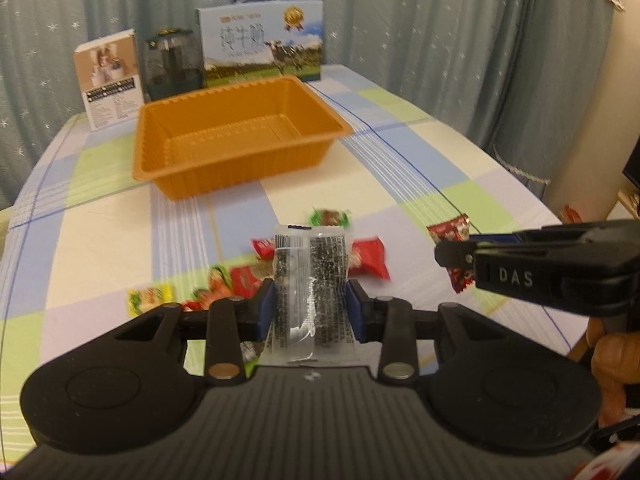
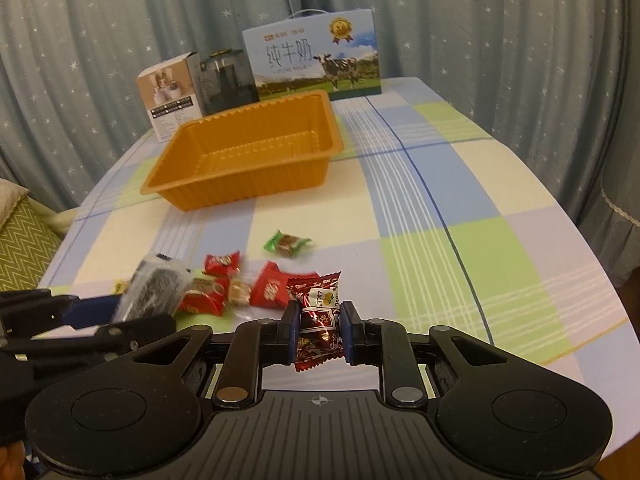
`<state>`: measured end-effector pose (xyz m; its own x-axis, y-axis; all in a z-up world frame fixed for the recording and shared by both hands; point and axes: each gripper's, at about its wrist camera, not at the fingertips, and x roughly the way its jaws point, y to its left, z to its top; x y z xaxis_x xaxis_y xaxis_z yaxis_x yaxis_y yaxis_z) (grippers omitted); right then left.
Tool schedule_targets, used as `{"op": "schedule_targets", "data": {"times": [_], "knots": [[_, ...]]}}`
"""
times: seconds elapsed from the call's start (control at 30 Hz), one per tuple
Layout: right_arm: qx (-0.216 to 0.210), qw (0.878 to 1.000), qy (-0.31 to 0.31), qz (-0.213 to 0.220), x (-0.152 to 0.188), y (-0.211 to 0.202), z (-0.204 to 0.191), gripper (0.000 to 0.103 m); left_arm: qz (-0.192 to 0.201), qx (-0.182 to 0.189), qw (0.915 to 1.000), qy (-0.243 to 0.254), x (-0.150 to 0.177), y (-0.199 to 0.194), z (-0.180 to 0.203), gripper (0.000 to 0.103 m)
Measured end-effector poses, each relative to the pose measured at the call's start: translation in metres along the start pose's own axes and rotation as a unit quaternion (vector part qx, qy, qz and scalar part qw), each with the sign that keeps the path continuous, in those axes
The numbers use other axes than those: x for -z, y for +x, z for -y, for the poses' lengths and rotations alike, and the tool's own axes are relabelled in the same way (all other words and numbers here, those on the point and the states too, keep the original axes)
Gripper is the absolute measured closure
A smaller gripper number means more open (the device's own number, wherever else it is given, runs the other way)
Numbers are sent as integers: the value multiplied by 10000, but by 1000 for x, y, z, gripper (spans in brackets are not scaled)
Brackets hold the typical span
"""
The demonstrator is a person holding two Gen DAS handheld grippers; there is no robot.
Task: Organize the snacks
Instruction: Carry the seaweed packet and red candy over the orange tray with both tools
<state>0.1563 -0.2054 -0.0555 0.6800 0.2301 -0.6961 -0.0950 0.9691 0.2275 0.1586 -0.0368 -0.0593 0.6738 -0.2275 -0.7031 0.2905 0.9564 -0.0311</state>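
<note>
My left gripper (image 1: 310, 306) is shut on a clear snack packet with dark contents (image 1: 308, 280), held upright above the table; the same packet (image 2: 154, 292) shows at the left of the right wrist view. My right gripper (image 2: 319, 328) is shut on a dark red candy wrapper (image 2: 318, 316), also seen at the right of the left wrist view as a red wrapper (image 1: 450, 234) in black fingers. An orange tray (image 1: 160, 160), also (image 2: 168, 188), stands with nothing in it farther back. Several wrapped candies lie loose on the cloth, among them a green one (image 2: 287, 243) and red ones (image 2: 268, 290).
A checked tablecloth (image 2: 440, 220) covers the table. Behind the tray stand a milk carton box (image 2: 316, 58), a dark jar (image 2: 224, 80) and a small white box (image 2: 170, 96). Curtains hang behind. A cushioned seat (image 2: 20, 240) is at the left edge.
</note>
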Motion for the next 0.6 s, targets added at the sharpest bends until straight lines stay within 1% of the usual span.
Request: {"op": "schedule_targets", "data": {"times": [0.3, 0.6], "knots": [[-133, 9994, -217, 224, -38, 17, -17, 82, 257, -224, 9991, -239, -32, 4, -34, 69], [-300, 9973, -414, 518, -81, 47, -36, 82, 577, -375, 9967, -421, -73, 26, -66, 69]]}}
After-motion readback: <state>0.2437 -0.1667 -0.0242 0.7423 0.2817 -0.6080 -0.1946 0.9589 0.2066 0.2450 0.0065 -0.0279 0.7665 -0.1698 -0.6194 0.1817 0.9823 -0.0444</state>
